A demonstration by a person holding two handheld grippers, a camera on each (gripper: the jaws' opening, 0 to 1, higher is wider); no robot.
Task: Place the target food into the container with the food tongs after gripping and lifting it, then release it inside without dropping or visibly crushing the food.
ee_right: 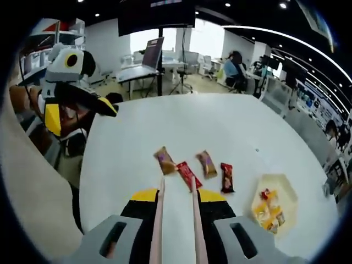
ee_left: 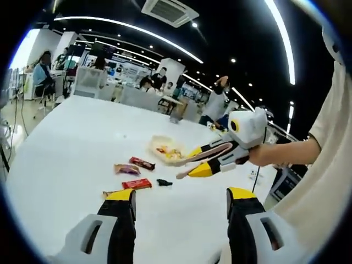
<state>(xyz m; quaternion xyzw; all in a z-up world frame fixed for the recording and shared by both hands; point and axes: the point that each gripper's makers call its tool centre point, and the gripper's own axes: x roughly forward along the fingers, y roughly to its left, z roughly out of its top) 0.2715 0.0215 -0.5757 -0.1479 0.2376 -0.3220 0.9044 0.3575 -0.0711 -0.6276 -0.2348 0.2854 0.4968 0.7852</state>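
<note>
From my right gripper view, the white table (ee_right: 220, 126) carries a row of four snack packets ahead of the tongs. Leftmost is a tan packet (ee_right: 164, 160), its long axis running away from me and leaning a little left. Next is a red bar (ee_right: 188, 175), lying diagonal, its near end angled right and reaching the right arm's tip. Right of that bar sits a brown packet (ee_right: 206, 164), long axis roughly away from me, then a dark red packet (ee_right: 226, 177), nearly parallel to it. Further right of the red bar, well apart, is the pale yellow container (ee_right: 288, 193) with a few wrapped sweets already in it.

The right gripper (ee_right: 177, 206) is clenched on the food tongs (ee_right: 159, 220); their two pink arms run forward side by side with a narrow gap, tips at the red bar. Whether the tips actually pinch the bar I cannot tell.

The left gripper (ee_right: 108, 106) hovers off the table's far left edge, well away from the bar.

In my left gripper view, that left gripper (ee_left: 181, 204) has its jaws apart, holding nothing. Beyond it the packets lie in a loose cluster, with a small black item (ee_left: 164, 182) just right of the red bar (ee_left: 137, 183). A person's hand holds the right gripper (ee_left: 186, 170) above the container (ee_left: 159, 142).
</note>
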